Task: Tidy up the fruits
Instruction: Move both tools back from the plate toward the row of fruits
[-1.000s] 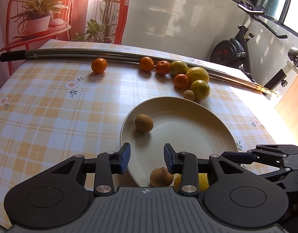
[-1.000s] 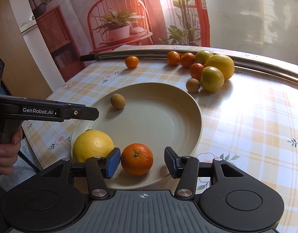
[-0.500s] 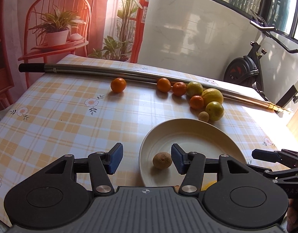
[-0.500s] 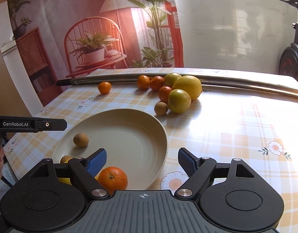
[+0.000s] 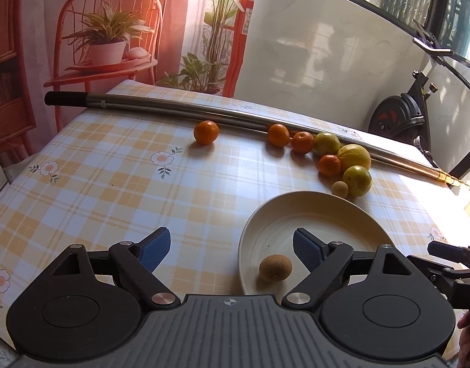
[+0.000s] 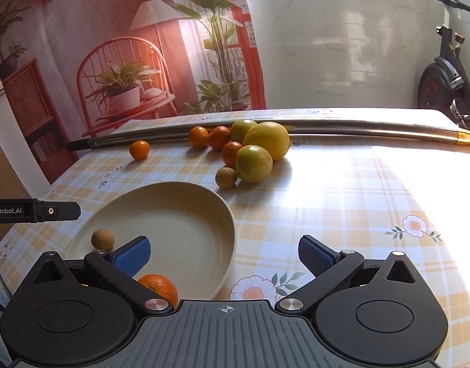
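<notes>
Right claw (image 6: 224,253): spread wide, holding nothing, above the tabletop (image 6: 342,202) at the plate's near right edge. Left claw (image 5: 232,247): likewise wide and empty, at the plate's near left edge.

Plate (image 6: 204,196): directly ahead of the right claw and to its left. On it, an orange (image 6: 160,286) lies tight under the right claw's left finger, and a small brown fruit (image 6: 102,239) sits beyond that finger, near the plate's left rim. Judged as placed: at least these two.

Remaining work: a cluster well ahead of both claws, just past the plate's far rim. It comprises a second small brown fruit (image 6: 225,177), a green-yellow citrus (image 6: 254,163), a large lemon (image 6: 267,140), another greenish fruit and three oranges. A lone orange (image 6: 139,149) lies apart, left of the cluster, beside the metal pole (image 6: 357,125). Judgement: most of the task is left.

Limits of view: each claw's body covers the near part of the plate, so further fruit there cannot be excluded. The orange on the plate is half covered. Cluster fruits overlap; the count is approximate.
</notes>
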Available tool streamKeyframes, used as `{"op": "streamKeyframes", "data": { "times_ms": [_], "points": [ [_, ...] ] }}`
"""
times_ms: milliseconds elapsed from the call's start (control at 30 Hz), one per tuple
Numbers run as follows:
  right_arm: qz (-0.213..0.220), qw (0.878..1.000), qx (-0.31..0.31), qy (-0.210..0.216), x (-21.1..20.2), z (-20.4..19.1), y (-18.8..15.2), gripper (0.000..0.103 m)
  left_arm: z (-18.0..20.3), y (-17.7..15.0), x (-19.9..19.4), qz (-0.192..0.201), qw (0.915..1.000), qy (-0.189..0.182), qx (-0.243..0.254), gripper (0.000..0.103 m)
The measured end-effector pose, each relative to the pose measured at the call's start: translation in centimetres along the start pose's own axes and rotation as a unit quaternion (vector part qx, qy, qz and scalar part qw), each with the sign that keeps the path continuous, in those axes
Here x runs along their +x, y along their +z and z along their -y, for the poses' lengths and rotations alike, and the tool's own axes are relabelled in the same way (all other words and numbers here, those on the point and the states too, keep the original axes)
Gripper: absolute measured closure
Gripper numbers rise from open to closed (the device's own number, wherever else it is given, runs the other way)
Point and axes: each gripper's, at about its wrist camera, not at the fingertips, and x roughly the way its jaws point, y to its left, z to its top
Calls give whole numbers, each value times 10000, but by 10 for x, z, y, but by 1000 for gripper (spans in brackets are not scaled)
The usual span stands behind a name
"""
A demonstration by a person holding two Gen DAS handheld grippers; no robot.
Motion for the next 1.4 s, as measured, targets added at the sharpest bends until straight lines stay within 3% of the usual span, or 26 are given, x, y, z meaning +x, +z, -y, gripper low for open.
{"op": "streamKeyframes", "data": {
  "times_ms": [267,500,667,900,1167,1400],
  "points": [
    [143,9998,51,-113,-3,6,12,0,-9,17,-7,151,9996,234,-43,14],
    [532,9980,-17,-350,1,17,56,0,5,57,-14,528,9978,148,373,14],
    [573,9948,0,-843,14,29,81,1,27,74,-5,639,9962,-87,583,14],
    [564,9955,350,-684,22,50,90,1,56,79,39,184,9954,-558,754,14],
    [402,9944,603,-771,38,72,77,1,80,71,84,-277,9879,-769,1318,16],
    [306,9936,762,-781,49,84,71,1,92,70,110,-531,9818,-1112,1446,31]
  ]
}}
